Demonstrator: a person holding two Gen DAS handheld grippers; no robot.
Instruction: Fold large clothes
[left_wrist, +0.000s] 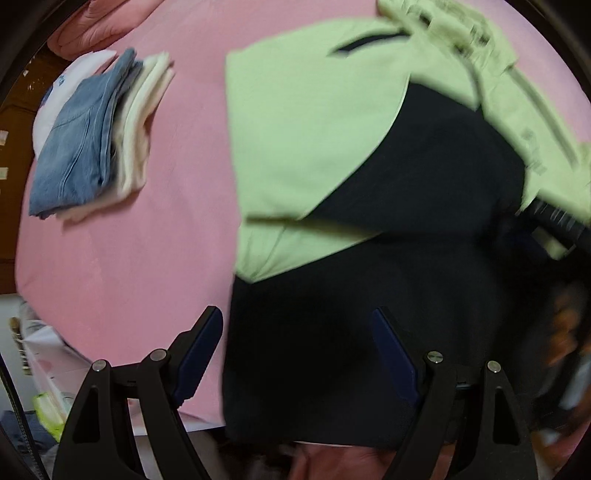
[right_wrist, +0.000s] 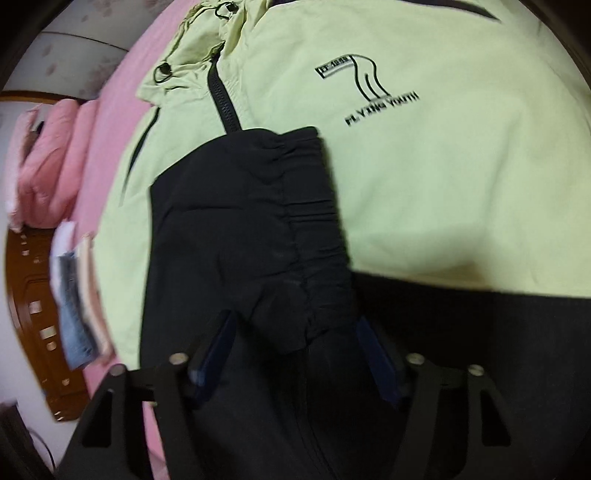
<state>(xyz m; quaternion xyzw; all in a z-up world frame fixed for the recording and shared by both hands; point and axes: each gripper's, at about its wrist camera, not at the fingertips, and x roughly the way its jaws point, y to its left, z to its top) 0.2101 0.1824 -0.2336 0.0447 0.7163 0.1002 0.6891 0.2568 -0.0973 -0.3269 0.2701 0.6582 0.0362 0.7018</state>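
Green-black jacket (right_wrist: 424, 177) spread on pink bed (left_wrist: 122, 258), sleeve laid across chest for folding. Left gripper (left_wrist: 297, 350) released above black hem. Right gripper (right_wrist: 295, 350) straddling sleeve cuff (right_wrist: 288, 325), unclear whether clenched. Folded stack (left_wrist: 92, 140) parked far left.

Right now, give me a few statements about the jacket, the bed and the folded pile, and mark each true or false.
1. The jacket is light green above and black below. True.
2. It lies on a blue bed sheet. False: the sheet is pink.
3. A pile of folded clothes sits on the bed apart from the jacket, with a denim piece on top. True.
4. The jacket's chest is blank. False: it carries a printed logo with lettering.
5. The left gripper is shut tight on the pile. False: its jaws stand wide over the jacket's black hem.
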